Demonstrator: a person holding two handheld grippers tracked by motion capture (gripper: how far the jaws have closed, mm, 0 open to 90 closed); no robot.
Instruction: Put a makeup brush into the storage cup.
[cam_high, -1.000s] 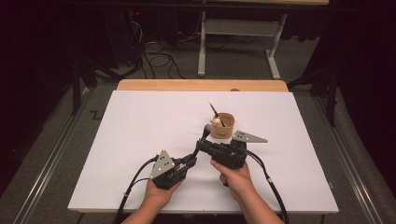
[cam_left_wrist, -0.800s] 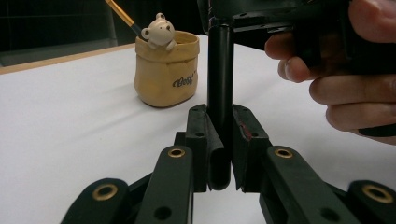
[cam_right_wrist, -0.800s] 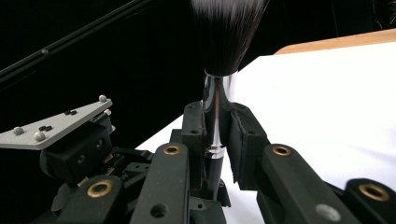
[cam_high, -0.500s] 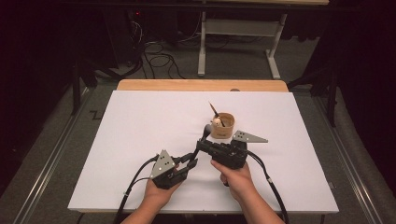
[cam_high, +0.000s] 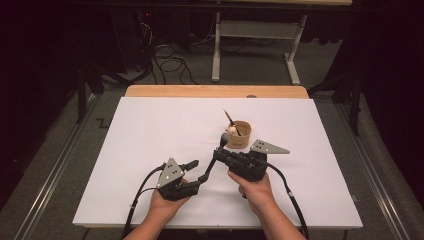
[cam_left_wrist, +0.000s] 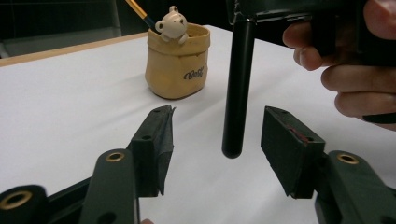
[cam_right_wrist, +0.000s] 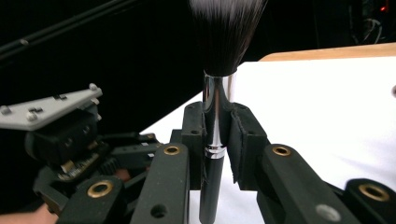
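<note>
Brush handle (cam_left_wrist: 238, 93) nearer open left tongs (cam_left_wrist: 215, 144)

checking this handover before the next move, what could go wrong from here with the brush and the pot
1. The right gripper clamps the makeup brush on its smooth silver ferrule; it might slip or pivot.
2. The left gripper is open with the brush handle tip hanging between its jaws, nearer the right-hand one; closing now could catch only the end, or nudge it aside.
3. The bear pot stands close beyond the right gripper; a forward swing could tip it.
</note>
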